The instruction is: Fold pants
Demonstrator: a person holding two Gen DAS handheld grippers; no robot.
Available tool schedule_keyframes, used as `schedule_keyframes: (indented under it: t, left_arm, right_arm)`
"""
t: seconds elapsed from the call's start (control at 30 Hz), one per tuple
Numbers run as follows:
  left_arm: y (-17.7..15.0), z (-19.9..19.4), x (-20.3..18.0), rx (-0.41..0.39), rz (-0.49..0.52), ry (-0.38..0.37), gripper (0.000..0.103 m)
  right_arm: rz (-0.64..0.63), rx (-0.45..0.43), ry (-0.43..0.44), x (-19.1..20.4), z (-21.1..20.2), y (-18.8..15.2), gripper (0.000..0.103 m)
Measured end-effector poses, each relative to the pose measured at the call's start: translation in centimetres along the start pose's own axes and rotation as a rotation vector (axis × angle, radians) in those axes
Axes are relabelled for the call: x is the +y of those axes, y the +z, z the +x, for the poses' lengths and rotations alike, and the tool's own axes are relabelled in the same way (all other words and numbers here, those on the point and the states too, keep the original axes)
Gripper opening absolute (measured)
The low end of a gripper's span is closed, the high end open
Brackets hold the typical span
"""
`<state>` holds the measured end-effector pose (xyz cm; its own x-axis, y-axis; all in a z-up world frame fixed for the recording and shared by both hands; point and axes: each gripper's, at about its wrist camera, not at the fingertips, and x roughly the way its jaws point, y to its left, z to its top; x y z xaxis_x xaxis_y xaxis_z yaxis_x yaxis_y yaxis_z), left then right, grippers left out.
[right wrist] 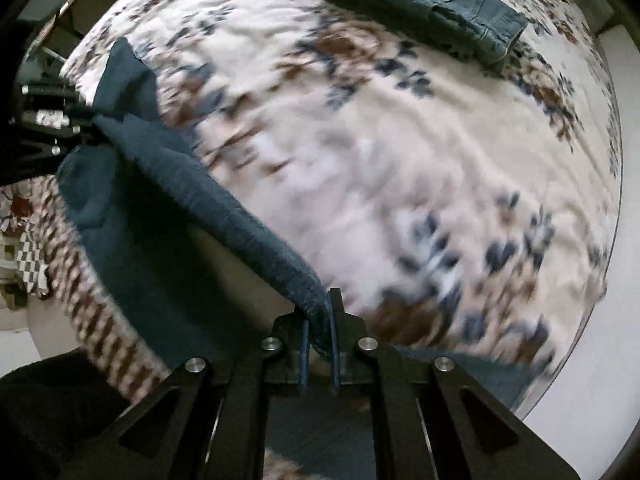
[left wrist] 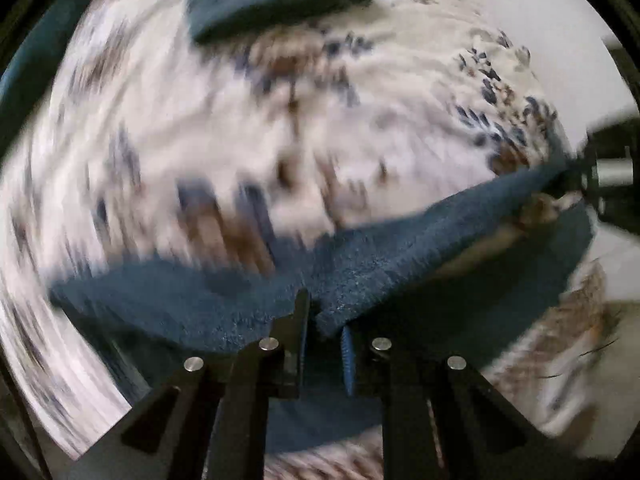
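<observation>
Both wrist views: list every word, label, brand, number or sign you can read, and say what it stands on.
None: no readable text in either view.
Held pants: plain dark teal cloth, no label showing.
Folded pants: seams only, no tag legible.
Bedspread: flower print, no lettering.
Left tool, right tool: no markings visible.

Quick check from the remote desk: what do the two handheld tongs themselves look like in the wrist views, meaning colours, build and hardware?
Both match. The left tongs and right tongs are matte black, with angular arms that have triangular cut-outs and four round silver pins across the linkage. Each finger carries a thin blue pad on its inner face. In the left view, the other unit shows a silvery cylindrical part. No sleeve is clearly visible.
</observation>
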<state>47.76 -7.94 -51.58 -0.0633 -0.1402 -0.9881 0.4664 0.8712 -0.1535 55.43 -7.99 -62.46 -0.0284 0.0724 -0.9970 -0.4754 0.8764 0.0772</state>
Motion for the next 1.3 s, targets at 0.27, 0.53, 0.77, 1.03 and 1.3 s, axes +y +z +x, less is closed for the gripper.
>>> schedule_keyframes:
  t: [0.27,0.53,0.77,1.03,1.3]
  left_arm:
    - [-11.0,9.0,0.4,0.177,-0.359,-0.160,0.011]
    - [-12.2,10.7,1.0,0.113,-0.468,-0.202,0.013]
    - [-13.3,7.3,-0.2,0.026,-0.484,-0.217,0.027]
    - [-14.5,4.6,-2.9,-0.087,-0.522,0.001,0.066]
    - [-18.0,5.5,-5.1,-0.083,-0.608,0.039,0.098]
  right_arm:
    - [0.205,0.220,0.063,9.5,7.8,-9.0,0.009]
    - [0.442,0.266,0.089,8.9,10.5,-10.1,0.040]
    - [0.592,0.135,0.195,7.8,3.8,-11.7,0.095]
    - [0.890,0.033,-0.005,-2.4,1.5,-12.5,0.095]
    - [1.003,0.135,-0.144,-12.6,8.2,-10.0,0.091]
